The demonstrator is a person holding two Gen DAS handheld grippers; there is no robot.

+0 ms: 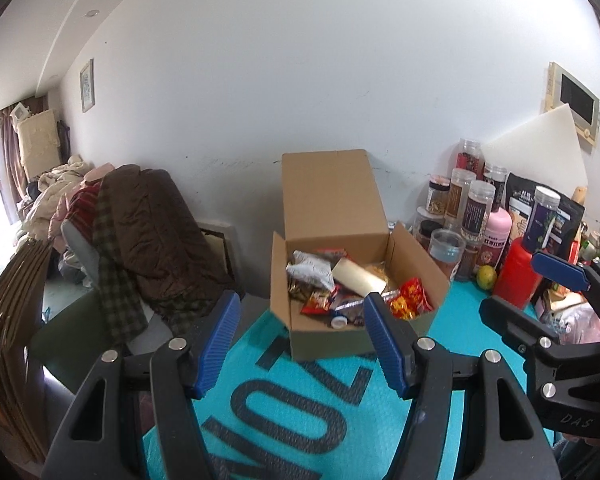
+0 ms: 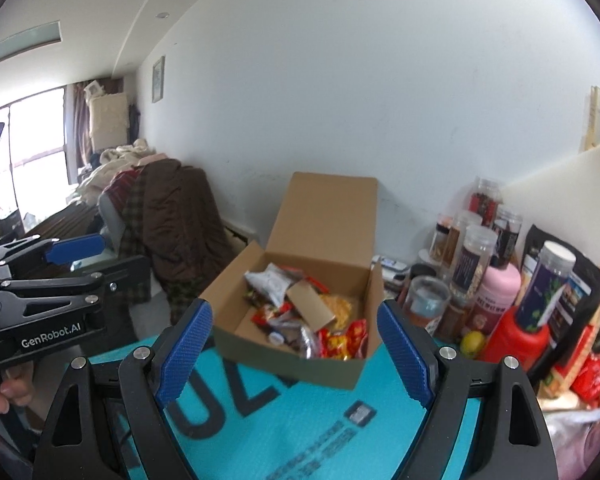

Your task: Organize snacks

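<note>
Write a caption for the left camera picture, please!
Open brown cardboard box of snack packets on a teal mat, both grippers empty.

Box (image 1: 328,200): brown cardboard, lid flap raised upright, resting on teal mat.
Snacks (image 1: 340,284): assorted wrapped packets, heaped loose inside the box.

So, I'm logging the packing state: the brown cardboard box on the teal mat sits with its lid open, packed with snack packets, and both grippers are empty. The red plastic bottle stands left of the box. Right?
One slip: the red plastic bottle stands right of the brown cardboard box, among the jars, as the left wrist view shows. The rest holds.
</note>
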